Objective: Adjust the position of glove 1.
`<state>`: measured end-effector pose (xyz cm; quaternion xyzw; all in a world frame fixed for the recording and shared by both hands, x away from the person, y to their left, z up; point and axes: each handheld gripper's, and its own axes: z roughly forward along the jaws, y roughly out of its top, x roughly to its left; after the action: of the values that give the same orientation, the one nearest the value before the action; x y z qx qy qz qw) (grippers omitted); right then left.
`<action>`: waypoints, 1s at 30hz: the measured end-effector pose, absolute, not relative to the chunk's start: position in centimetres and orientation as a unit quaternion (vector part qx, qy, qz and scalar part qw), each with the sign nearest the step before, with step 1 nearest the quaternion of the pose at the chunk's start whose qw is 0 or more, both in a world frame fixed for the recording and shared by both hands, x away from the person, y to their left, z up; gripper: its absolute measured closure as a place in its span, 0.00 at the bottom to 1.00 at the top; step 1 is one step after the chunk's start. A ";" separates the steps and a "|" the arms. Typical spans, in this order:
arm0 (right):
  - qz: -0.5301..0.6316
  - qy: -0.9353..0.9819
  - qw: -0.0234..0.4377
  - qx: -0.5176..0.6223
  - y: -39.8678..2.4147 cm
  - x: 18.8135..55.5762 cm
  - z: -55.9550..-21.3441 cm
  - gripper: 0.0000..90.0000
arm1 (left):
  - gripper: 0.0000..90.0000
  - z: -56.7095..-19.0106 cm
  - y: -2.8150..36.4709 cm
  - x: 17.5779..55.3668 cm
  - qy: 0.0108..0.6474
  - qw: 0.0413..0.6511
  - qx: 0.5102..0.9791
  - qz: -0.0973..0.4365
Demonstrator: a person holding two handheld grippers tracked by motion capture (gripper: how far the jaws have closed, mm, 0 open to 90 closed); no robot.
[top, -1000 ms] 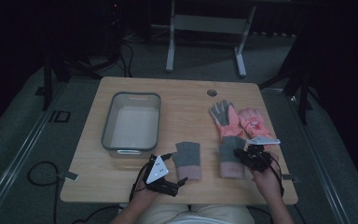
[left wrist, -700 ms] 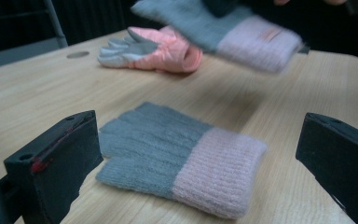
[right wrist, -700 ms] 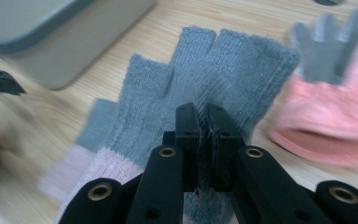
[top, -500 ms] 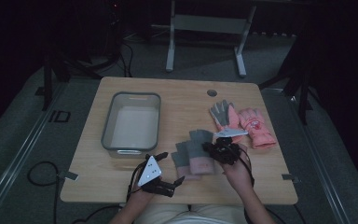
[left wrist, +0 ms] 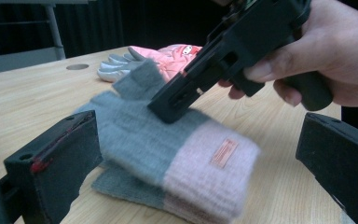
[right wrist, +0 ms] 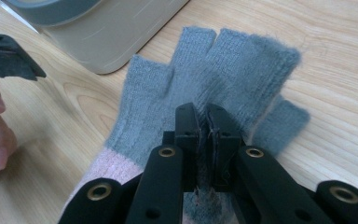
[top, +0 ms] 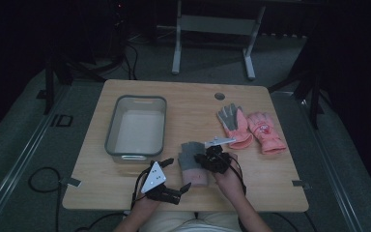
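— Across it comes! That right gripper (top: pixel 206 157) has carried its grey fingerless glove (left wrist: pixel 168 140) leftward from beside the pink gloves (top: pixel 251 128) to above its twin (left wrist: pixel 121 189) at the table's (top: pixel 270 183) front edge.

— Jaws pressed tight, pinching the knit?

— Pinching it, yes. The left gripper (top: pixel 174 175) hangs just beside the pair, jaws spread wide, holding nothing, near the grey bin (top: pixel 136 128).

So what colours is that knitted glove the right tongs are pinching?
The fingerless glove is grey with a pale pink cuff, clearest in the left gripper view.
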<state>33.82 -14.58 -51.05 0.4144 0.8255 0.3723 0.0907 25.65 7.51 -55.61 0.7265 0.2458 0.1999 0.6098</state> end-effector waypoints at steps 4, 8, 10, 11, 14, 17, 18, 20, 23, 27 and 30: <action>0.351 0.837 0.089 0.411 -14.4 34.3 -52.0 0.94 | 0.00 -55.7 7.3 25.7 0.244 0.607 0.729 0.202; 0.341 0.840 0.078 0.416 -14.5 34.7 -53.0 0.93 | 0.00 -55.7 7.3 25.7 0.249 0.609 0.727 0.198; 0.344 0.838 0.070 0.417 -14.6 34.9 -53.2 0.93 | 0.00 -55.7 7.3 25.8 0.251 0.610 0.725 0.198; 0.344 0.838 0.069 0.417 -14.6 35.0 -53.2 0.93 | 0.00 -55.7 7.3 25.8 0.252 0.609 0.726 0.198; 0.343 0.840 0.067 0.415 -14.4 35.2 -53.4 0.92 | 0.00 -55.8 7.3 25.9 0.255 0.607 0.726 0.197; 0.338 0.843 0.072 0.412 -14.3 35.4 -53.8 0.86 | 0.00 -55.7 7.3 25.9 0.261 0.600 0.730 0.196; 0.337 0.844 0.072 0.410 -14.3 35.4 -53.9 0.84 | 0.00 -55.6 7.3 26.0 0.259 0.597 0.736 0.187; 0.335 0.847 0.074 0.407 -14.3 35.4 -54.0 0.81 | 0.00 -55.4 7.0 26.1 0.259 0.571 0.755 0.192; 0.336 0.846 0.074 0.407 -14.5 35.5 -54.0 0.78 | 0.00 -55.4 6.6 26.1 0.254 0.559 0.765 0.193; 0.356 0.834 0.076 0.415 -15.5 35.2 -52.9 0.74 | 0.00 -55.2 5.8 26.0 0.265 0.540 0.771 0.208; 0.367 0.827 0.088 0.417 -16.6 35.3 -51.8 0.72 | 0.00 -54.7 5.3 26.2 0.261 0.523 0.784 0.209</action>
<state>35.29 -16.58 -51.78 0.4171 0.8269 0.3668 0.0875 26.17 5.33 -54.73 0.7844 0.2606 0.2093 0.5225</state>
